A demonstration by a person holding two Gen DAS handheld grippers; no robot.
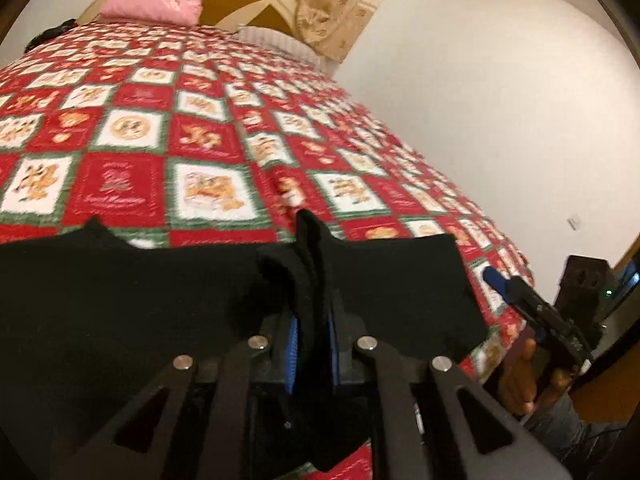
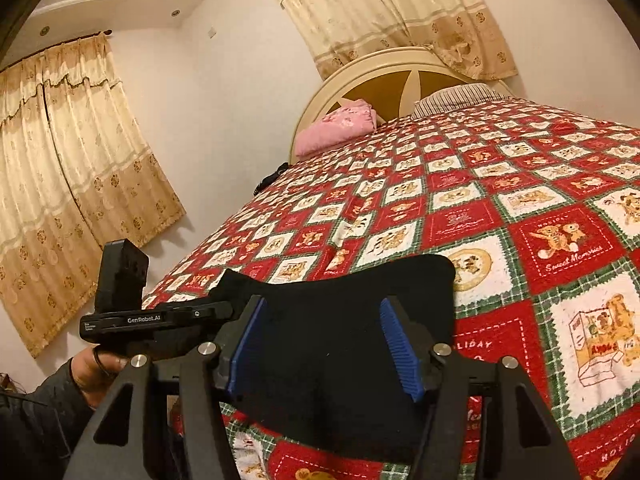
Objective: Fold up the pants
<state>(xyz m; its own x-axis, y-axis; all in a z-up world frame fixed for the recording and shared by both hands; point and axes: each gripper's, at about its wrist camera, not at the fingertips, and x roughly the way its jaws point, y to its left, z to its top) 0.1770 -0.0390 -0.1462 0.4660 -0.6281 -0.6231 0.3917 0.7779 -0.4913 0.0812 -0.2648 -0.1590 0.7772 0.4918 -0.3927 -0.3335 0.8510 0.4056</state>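
Black pants [image 1: 120,300] lie folded at the near edge of a bed with a red, white and green patchwork quilt [image 1: 200,132]. My left gripper [image 1: 314,264] is shut on a bunched fold of the pants, which sticks up between its blue pads. In the right wrist view the pants [image 2: 340,320] lie flat on the quilt [image 2: 520,220]. My right gripper [image 2: 322,320] is open just above them, empty, one blue pad [image 2: 400,344] on each side. The left gripper also shows in the right wrist view [image 2: 160,320], and the right gripper in the left wrist view [image 1: 520,292].
A pink folded cloth [image 1: 154,4] and a striped pillow [image 2: 456,98] lie at the cream headboard [image 2: 400,76]. Beige curtains [image 2: 60,184] hang on the walls. A dark item [image 2: 270,178] lies at the far bed edge. A black box [image 1: 584,284] stands beside the bed.
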